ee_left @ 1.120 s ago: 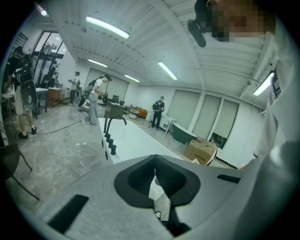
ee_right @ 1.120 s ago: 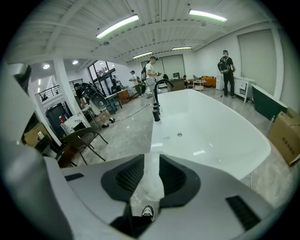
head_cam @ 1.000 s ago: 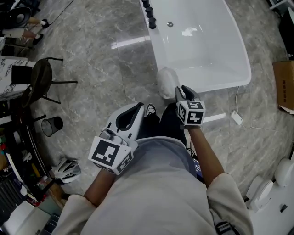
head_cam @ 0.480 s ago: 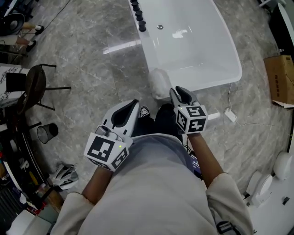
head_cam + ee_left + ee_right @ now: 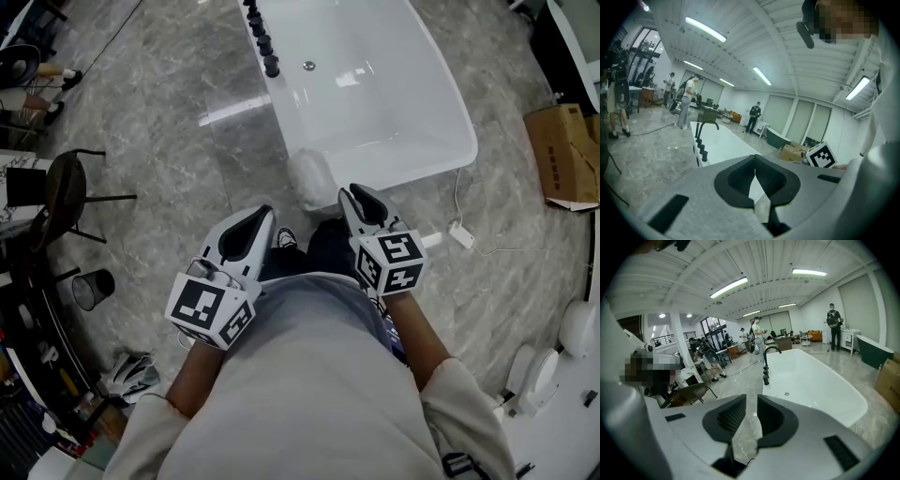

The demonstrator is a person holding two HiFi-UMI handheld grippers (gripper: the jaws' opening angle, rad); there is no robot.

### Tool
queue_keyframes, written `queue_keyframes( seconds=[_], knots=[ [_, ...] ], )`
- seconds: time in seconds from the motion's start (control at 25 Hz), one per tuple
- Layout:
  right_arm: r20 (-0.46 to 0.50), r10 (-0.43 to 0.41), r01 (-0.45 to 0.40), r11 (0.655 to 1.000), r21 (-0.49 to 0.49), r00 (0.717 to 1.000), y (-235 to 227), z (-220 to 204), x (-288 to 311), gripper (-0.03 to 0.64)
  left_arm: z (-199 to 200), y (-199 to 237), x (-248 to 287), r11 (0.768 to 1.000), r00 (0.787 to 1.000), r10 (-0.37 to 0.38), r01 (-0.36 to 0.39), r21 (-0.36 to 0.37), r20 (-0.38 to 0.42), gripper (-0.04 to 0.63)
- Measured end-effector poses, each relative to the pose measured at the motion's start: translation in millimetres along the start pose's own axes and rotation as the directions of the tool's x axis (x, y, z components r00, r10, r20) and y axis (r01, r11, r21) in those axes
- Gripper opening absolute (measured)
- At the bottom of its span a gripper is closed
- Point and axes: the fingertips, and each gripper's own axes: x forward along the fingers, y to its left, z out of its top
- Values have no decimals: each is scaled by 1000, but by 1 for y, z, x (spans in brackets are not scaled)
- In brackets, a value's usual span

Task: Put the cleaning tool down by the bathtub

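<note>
Since 1 s ago the view slides: the bathtub (image 5: 403, 164) and the cleaning tool (image 5: 312, 180) drift up-left in the head view, and both claws sit lower against the torso.

- The tool is a white lump on the floor at 12 o'clock, touching or just beside the tub's near-left corner. Neither claw is on it, so the put-down looks done.
- Right claw (image 5: 358, 199): a narrow gap and closing. Only floor shows between the jaws, so it holds nothing. The tool sits at its 11 o'clock.
- Left claw (image 5: 255, 223): tips together, empty.

My read is that this is the retreat step:
- Pull both claws straight back toward 6 o'clock, with no sweep across the tool.
- Mind the shoe (image 5: 285, 239), just short of the tool. A forward step could kick it off the tub wall.
- The white cable (image 5: 459, 234) lies at 3 o'clock. Back away on the left side.
</note>
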Motion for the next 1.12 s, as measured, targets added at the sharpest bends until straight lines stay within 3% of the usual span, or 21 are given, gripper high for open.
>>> queue_keyframes(
  seconds=[0.68,1.12],
  knots=[
    [86,-50,49,999,10,995,-1,31,-50,38,2,12,13,1000,1000,4,-4,-17,2,8],
    [122,-51,56,998,-35,991,7,53,-64,15,7,15,19,1000,1000,-8,8,-3,-10,8]
  ],
)
